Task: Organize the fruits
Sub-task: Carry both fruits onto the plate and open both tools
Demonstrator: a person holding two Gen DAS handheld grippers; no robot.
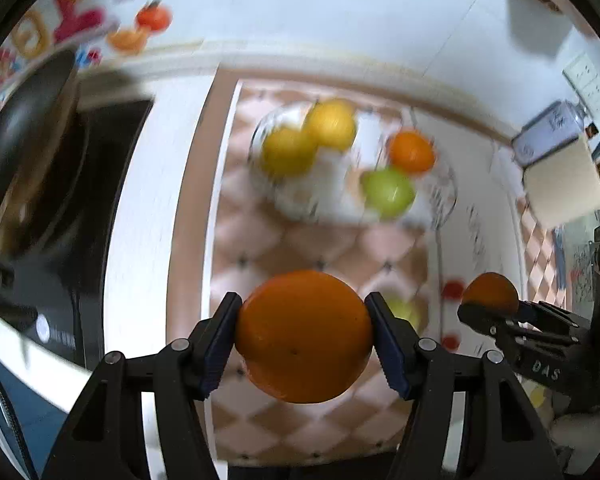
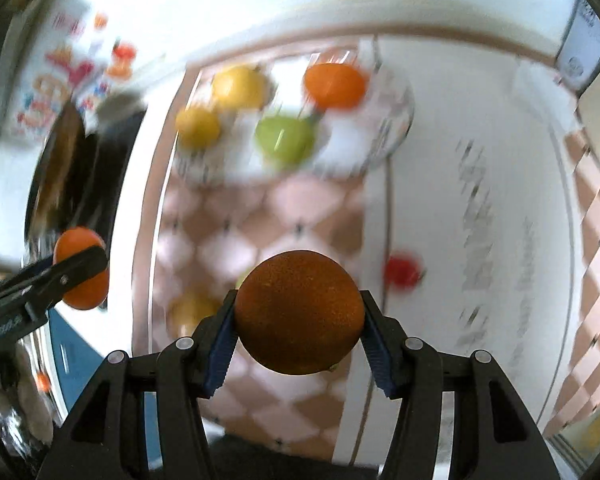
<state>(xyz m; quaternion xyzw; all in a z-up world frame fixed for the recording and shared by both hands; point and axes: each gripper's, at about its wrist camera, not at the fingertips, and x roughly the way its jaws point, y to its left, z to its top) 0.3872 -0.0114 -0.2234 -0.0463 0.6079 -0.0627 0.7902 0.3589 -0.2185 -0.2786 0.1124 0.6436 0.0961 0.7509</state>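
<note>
Carrying an orange (image 1: 303, 336) clamped in left gripper (image 1: 303, 338), another orange (image 2: 298, 313) in right gripper (image 2: 298, 314), risking slipping ahead over seemingly glass dishes (image 1: 446, 196).

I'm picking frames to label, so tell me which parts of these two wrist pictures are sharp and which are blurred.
Left wrist view: the left gripper and its orange are sharp; the glass bowl of fruit is motion-smeared. Right wrist view: the right gripper and its orange are crisp; the tablecloth is streaked. Both show fisheye bending and dark corners.
</note>
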